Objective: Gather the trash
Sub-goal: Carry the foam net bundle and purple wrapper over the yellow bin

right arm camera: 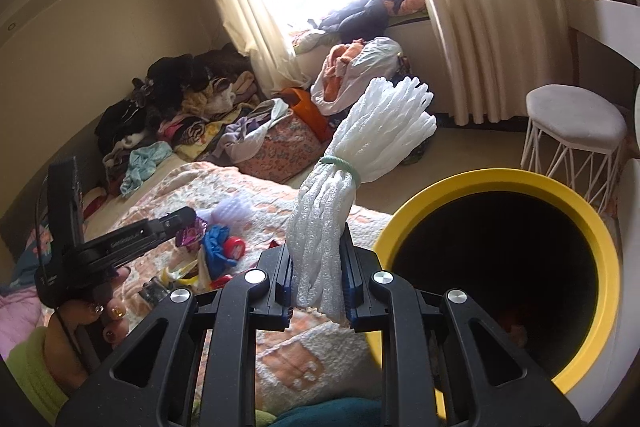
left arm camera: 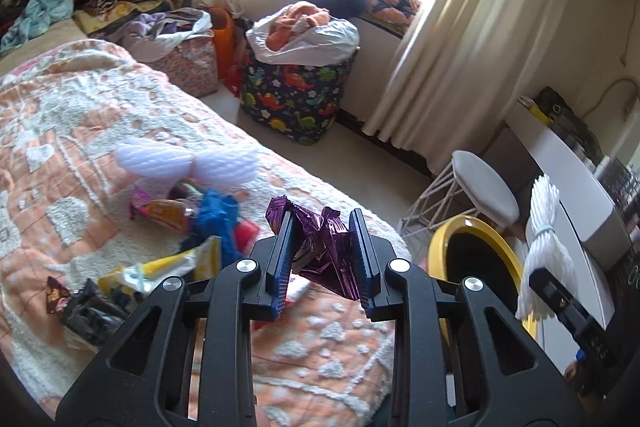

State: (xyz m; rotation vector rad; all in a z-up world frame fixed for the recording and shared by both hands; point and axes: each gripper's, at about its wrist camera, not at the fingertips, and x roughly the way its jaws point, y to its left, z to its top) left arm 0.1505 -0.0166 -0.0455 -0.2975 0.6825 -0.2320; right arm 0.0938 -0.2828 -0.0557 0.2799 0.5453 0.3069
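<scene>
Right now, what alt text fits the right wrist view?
The right claw grips a white foam-net bundle tied with a green band, beside the open yellow-rimmed bin. To its left, the left claw holds a purple wrapper over a quilted bed strewn with wrappers.

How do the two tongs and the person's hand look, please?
Both tongs, left tongs and right tongs, are matte black frames with triangular cut-outs, silver round screws and blue ribbed fingers. The left hand wears dark nail polish with gold decoration and a lime-green sleeve; a thin black cable runs beside it.
</scene>
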